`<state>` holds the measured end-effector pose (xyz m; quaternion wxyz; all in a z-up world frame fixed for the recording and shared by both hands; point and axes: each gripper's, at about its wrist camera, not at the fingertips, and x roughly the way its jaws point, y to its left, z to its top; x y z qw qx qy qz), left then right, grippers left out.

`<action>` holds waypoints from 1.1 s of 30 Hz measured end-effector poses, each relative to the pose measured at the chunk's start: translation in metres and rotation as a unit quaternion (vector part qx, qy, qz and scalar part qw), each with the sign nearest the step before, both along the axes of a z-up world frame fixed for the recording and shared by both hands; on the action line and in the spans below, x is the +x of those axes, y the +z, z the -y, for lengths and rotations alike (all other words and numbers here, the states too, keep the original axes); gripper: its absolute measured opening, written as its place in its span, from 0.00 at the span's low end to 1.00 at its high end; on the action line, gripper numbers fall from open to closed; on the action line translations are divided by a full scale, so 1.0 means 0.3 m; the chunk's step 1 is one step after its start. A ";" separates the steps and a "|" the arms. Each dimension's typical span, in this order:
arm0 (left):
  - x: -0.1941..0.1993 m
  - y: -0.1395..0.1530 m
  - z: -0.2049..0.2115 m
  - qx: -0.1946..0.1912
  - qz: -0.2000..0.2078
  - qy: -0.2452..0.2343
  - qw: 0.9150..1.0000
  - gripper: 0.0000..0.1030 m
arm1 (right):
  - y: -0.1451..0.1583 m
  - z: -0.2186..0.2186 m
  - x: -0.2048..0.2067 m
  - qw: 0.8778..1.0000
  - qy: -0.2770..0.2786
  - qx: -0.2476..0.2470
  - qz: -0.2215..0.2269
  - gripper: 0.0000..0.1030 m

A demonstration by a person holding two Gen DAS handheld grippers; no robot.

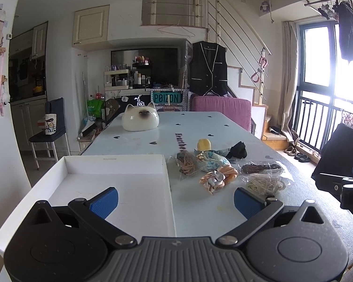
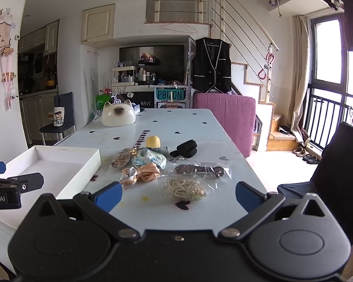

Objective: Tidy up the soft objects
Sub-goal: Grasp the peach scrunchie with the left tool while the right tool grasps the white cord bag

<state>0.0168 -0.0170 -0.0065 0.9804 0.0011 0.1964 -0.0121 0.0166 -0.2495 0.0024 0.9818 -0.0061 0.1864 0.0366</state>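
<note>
A pile of soft items lies mid-table: an orange scrunchie (image 1: 220,176) (image 2: 142,174), a blue floral scrunchie (image 1: 210,161) (image 2: 150,159), a black fabric band (image 1: 237,150) (image 2: 186,149), a yellow plush piece (image 1: 204,144) (image 2: 153,141) and clear bags of cream bands (image 1: 266,183) (image 2: 184,188), tan bands (image 1: 187,165) (image 2: 122,159) and brown ties (image 1: 258,168) (image 2: 202,170). A white shallow box (image 1: 169,188) (image 2: 91,171) with nothing in it sits to the left. My left gripper (image 1: 175,202) is open over the box's right wall. My right gripper (image 2: 178,197) is open, just short of the cream bag.
A white ceramic cat head (image 1: 140,117) (image 2: 118,115) stands at the table's far end. A pink cushioned chair (image 1: 221,111) (image 2: 226,115) is behind the table. A dark chair (image 2: 329,176) stands at the right edge. The left gripper's side (image 2: 9,188) shows over the box.
</note>
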 end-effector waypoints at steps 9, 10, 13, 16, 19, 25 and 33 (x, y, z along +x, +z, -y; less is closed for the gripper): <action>0.094 -0.007 0.084 -0.012 -0.021 -0.053 0.998 1.00 | -0.034 0.052 0.067 1.000 -0.023 -0.006 -0.008 1.00; 0.107 -0.007 0.093 -0.012 -0.023 -0.059 0.998 1.00 | -0.039 0.062 0.078 1.000 -0.024 -0.004 -0.009 1.00; 0.147 0.002 0.121 -0.007 -0.028 -0.075 0.997 1.00 | -0.048 0.093 0.110 1.000 -0.020 0.006 -0.010 1.00; 0.192 0.019 0.150 0.001 -0.027 -0.084 0.996 1.00 | -0.052 0.121 0.145 1.000 -0.017 0.014 -0.006 1.00; 0.240 0.039 0.169 0.008 -0.025 -0.097 0.995 1.00 | -0.048 0.141 0.190 1.000 -0.022 0.013 -0.002 1.00; 0.361 0.064 0.194 0.016 -0.033 -0.118 0.992 0.97 | -0.042 0.185 0.285 0.998 -0.030 0.055 -0.022 1.00; 0.530 0.042 0.197 0.030 -0.077 -0.155 0.984 0.62 | -0.094 0.152 0.358 0.994 0.020 0.089 -0.055 0.71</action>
